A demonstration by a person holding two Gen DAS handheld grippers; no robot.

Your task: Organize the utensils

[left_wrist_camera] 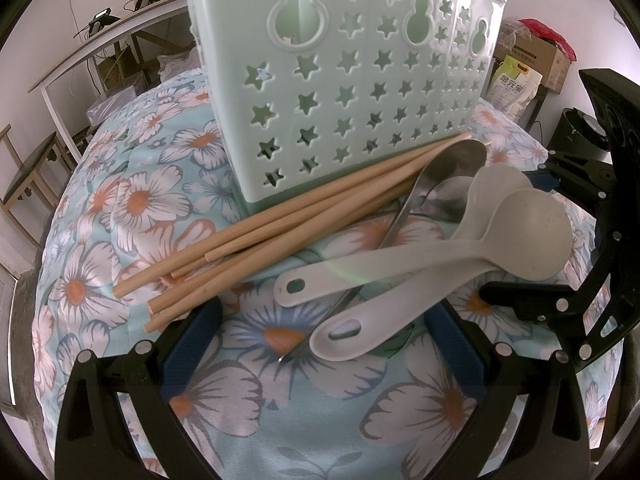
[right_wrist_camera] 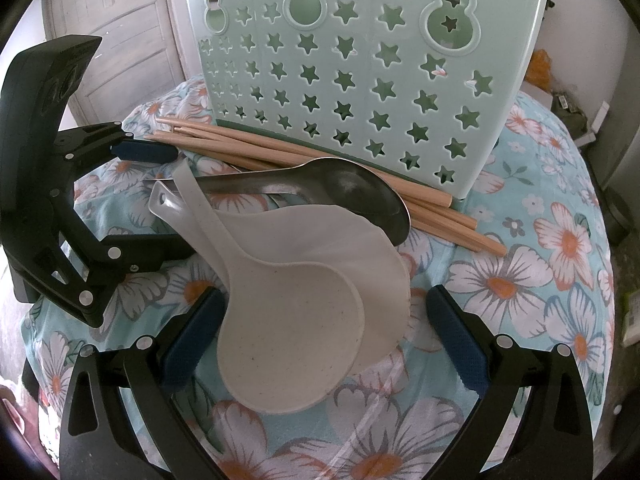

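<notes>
The left hand-held gripper (left_wrist_camera: pixel 320 348) and the right hand-held gripper (right_wrist_camera: pixel 320 336) are both spread wide, holding nothing. Between them on the flowery cloth (left_wrist_camera: pixel 132 200) lie two white spoons (left_wrist_camera: pixel 420 264), partly covering two metal spoons (left_wrist_camera: pixel 440 176). Behind them is a pile of wooden chopsticks (left_wrist_camera: pixel 280 228), too crossed to count. The green basket (left_wrist_camera: pixel 352 80) stands at the back, its top cut off.

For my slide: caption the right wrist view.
Open right gripper frames two white spoons beside chopsticks and mint holder.
</notes>
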